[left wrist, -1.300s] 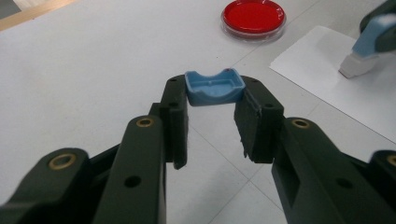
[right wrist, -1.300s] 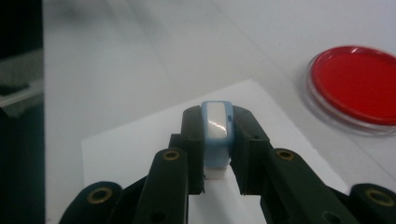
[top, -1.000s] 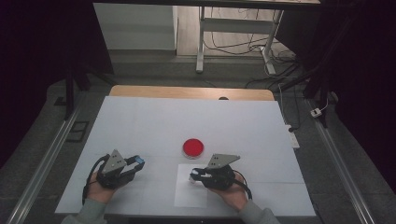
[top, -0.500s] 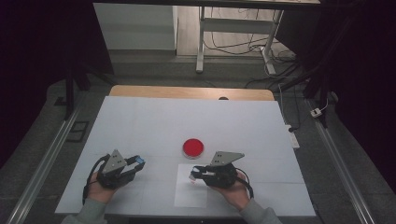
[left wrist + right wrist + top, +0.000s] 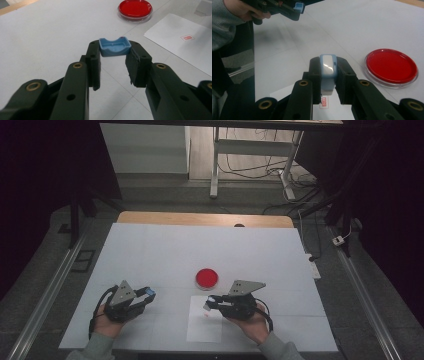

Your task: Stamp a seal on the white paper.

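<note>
A small blue and white stamp (image 5: 328,72) is clamped upright in my right gripper (image 5: 328,63), just above a white paper sheet (image 5: 205,325). The sheet bears a red rectangular stamp mark (image 5: 324,101), directly under the stamp. My left gripper (image 5: 114,47) is shut on the stamp's blue cap (image 5: 114,46), hollow side up, held above the table to the left of the sheet. A round clear dish of red ink (image 5: 206,277) lies beyond the sheet, between the two grippers. In the high view the left gripper (image 5: 147,294) and right gripper (image 5: 210,302) are near the table's front edge.
The white table (image 5: 200,250) stretches far behind the dish. The table's front edge runs close under both hands. Metal rails (image 5: 45,295) flank the table, and cables lie on the floor (image 5: 260,170) beyond it.
The right gripper has tilted very slightly with the stamp. The left gripper and the dish have stayed where they were.
</note>
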A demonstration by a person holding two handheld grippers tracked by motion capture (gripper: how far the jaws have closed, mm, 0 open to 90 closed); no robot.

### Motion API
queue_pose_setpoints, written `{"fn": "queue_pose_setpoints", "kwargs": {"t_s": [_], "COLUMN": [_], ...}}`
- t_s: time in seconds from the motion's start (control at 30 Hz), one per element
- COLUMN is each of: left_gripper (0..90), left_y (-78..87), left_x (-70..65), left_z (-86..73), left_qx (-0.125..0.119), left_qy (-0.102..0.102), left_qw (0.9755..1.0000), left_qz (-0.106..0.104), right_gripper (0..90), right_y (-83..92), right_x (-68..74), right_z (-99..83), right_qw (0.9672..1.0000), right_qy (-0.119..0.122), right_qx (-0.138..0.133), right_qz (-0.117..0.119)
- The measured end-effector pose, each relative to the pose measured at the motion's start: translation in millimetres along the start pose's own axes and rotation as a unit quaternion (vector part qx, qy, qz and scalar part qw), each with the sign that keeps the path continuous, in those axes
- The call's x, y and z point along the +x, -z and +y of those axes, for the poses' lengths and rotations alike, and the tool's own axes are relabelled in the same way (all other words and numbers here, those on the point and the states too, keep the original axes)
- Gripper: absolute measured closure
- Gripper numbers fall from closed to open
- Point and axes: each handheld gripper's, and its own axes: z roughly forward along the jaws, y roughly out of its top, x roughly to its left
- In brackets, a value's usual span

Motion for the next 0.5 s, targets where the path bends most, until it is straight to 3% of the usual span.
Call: {"fn": "queue_pose_setpoints", "kwargs": {"t_s": [0.5], "left_gripper": [64.9], "left_y": [-1.1], "left_x": [-0.2], "left_z": [-0.2], "left_qx": [0.002], "left_qy": [0.0], "left_qw": [1.0], "left_qz": [-0.002], "right_gripper": [75.3], "right_y": [12.9], "right_x": [-4.2], "right_z": [6.0], "right_qw": [0.9994], "right_qy": [-0.009], "right_qx": [-0.029], "right_qz": [-0.014]}}
